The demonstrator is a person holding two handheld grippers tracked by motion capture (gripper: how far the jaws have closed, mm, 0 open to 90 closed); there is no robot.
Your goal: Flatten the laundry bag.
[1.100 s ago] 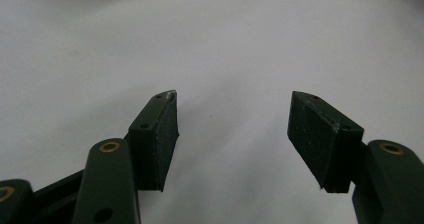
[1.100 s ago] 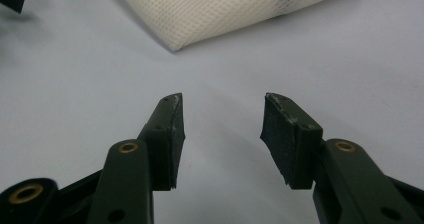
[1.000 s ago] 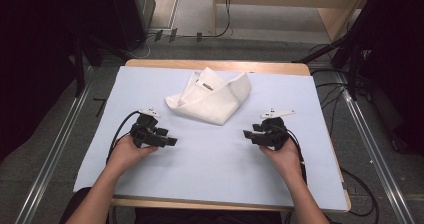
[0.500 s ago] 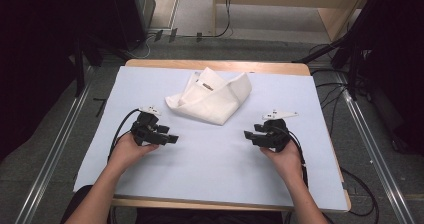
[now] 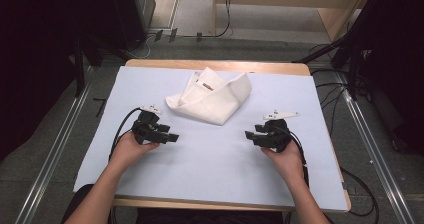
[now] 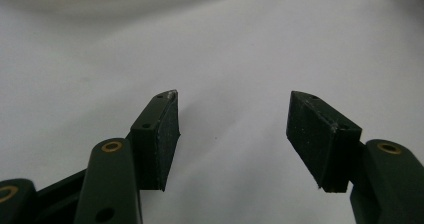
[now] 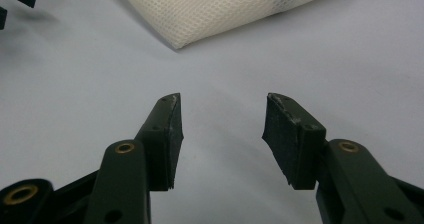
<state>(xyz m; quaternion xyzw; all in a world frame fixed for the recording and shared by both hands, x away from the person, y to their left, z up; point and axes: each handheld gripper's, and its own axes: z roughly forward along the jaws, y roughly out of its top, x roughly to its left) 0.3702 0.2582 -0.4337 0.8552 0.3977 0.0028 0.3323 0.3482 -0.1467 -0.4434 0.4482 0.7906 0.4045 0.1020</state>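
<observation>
Counted one folded white mesh cloth [image 5: 212, 96] toward the far middle of one pale sheet [image 5: 215, 164], well apart from two grippers. Found the left gripper [image 5: 172, 137] gaping and empty, and the right gripper [image 5: 248, 135] apart too with nothing between, though just eased a touch narrower. Probably needed a low approach from both sides, pinching near corners cleanly without bunching layers.

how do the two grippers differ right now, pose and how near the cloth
The left gripper points toward the table's middle from the left; the right gripper points back at it from the right. In their own views, the left gripper's jaws stand a little wider apart than the right's. The folded white cloth lies slightly nearer the left gripper. Both are open, hold nothing and rest low over the pale table cover.
</observation>
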